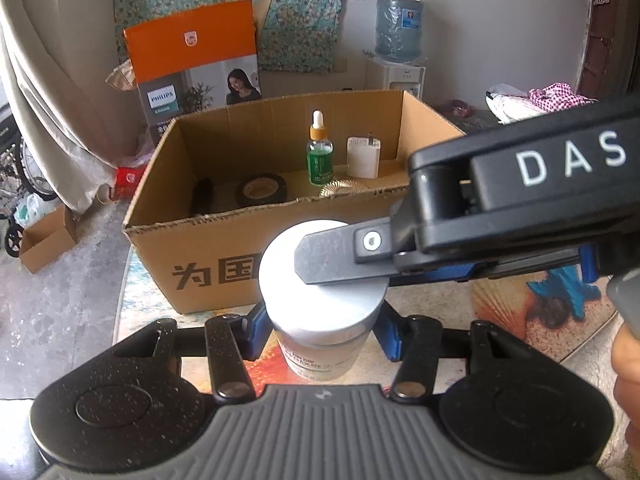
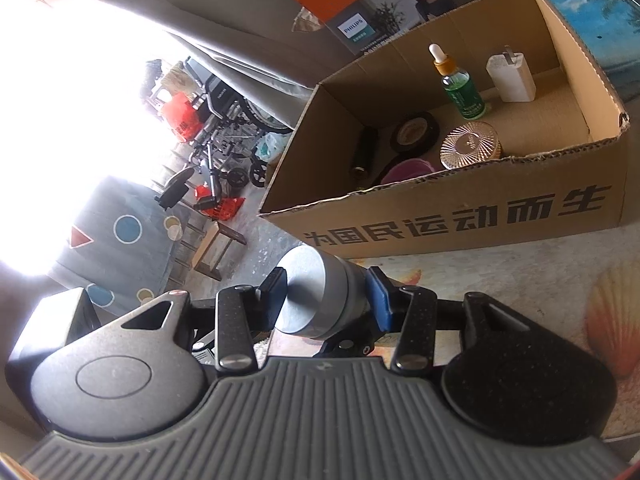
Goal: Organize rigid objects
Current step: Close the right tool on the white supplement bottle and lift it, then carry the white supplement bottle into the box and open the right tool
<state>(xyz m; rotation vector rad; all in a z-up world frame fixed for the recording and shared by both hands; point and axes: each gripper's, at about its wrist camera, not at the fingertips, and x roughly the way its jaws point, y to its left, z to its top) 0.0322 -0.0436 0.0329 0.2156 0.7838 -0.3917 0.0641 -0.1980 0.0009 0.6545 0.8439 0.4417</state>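
Silver-lidded round jar (image 1: 320,304), body clamped in left tongs (image 1: 320,332), lid pinched by right tongs (image 2: 326,300).

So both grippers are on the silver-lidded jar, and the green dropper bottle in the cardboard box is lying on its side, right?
Not quite. The green dropper bottle stands upright in the cardboard box, as both wrist views show. The rest holds: left gripper and right gripper both grip the jar.
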